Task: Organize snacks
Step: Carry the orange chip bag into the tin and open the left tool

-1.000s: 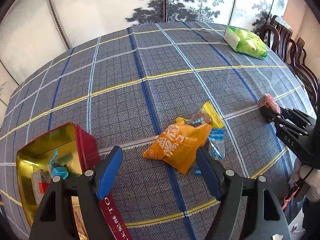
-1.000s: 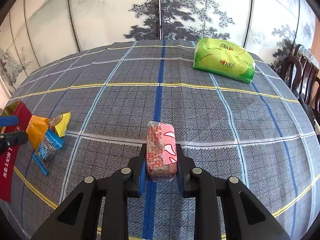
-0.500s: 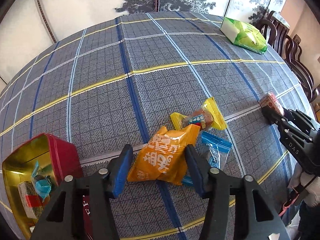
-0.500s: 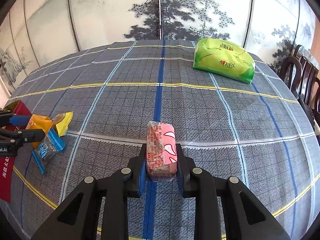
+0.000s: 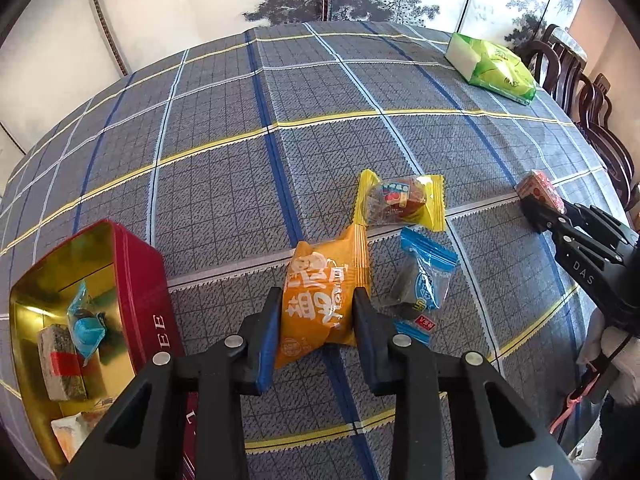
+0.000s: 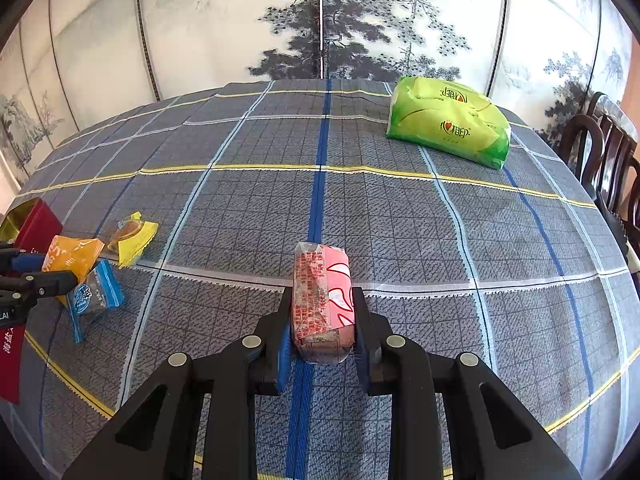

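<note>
My left gripper (image 5: 316, 312) is shut on an orange snack packet (image 5: 322, 300) lying on the checked tablecloth. A yellow-wrapped snack (image 5: 400, 204) and a blue-wrapped snack (image 5: 420, 292) lie just right of it. A red tin with a gold inside (image 5: 80, 312) stands at the left and holds several snacks. My right gripper (image 6: 320, 312) is shut on a pink-wrapped snack (image 6: 322, 300) and holds it at the table; it also shows in the left wrist view (image 5: 538, 192). The orange packet (image 6: 70, 258), the yellow snack (image 6: 132, 236) and the blue snack (image 6: 94, 296) show at the left of the right wrist view.
A green tissue pack (image 6: 448, 128) lies at the far right of the table, also in the left wrist view (image 5: 492, 66). Dark wooden chairs (image 6: 608, 168) stand at the right edge. A painted folding screen (image 6: 320, 20) stands behind the table. The red tin's lid (image 6: 10, 356) lies by the tin.
My left gripper moved forward over the orange packet and closed its fingers on it. The right gripper stayed still, holding the pink snack.
</note>
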A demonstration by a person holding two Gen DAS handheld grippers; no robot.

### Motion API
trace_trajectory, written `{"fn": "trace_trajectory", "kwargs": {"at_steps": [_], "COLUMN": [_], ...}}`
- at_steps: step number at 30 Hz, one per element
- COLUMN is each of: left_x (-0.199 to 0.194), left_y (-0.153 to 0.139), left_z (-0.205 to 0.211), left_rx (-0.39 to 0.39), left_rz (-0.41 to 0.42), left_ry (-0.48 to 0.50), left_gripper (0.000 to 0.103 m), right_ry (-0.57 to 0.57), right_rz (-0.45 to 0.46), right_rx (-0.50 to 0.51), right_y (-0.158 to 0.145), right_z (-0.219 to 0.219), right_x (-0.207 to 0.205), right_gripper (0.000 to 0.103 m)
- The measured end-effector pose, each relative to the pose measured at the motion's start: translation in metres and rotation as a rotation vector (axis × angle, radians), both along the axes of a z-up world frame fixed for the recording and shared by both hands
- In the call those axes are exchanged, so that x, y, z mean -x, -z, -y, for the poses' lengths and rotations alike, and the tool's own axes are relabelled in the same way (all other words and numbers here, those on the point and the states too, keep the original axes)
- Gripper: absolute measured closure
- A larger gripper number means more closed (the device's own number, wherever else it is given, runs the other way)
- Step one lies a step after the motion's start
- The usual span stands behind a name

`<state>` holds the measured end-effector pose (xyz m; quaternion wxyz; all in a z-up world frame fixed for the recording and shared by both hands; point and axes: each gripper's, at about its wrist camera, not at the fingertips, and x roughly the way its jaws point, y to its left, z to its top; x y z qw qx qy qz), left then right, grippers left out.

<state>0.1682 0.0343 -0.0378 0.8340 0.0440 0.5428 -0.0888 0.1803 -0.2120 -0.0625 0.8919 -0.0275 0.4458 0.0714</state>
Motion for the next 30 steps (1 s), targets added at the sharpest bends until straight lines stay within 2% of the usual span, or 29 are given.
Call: {"fn": "trace_trajectory", "kwargs": {"at_steps": [12,19,25,30], "left_x": [0.023,0.037,0.044,0.041], "left_y": [-0.02,-0.045,-0.072,-0.075], "left_z": [-0.009,-0.024,-0.055,-0.096], "left_rx": [0.027,0.059,0.052,0.021], "left_rz": [0.012,0.05,0.115,0.128], "left_ry": [-0.036,-0.066,-0.112,-0.195], "left_gripper": [0.073,0.073,0.073,0.073], "right_ry": [-0.001,-0.001,-0.001,-0.001], "right_rz": [0.0,0.0,0.0,0.0], "right_rx": [0.005,0.007,0.009,0.009], "right_y": [0.0,0.0,0.0,0.0], "right_z": [-0.001,-0.001,-0.001,-0.001], "right_x": [0.0,0.001,0.001,0.001], "right_gripper": [0.076,0.076,0.076,0.076]}}
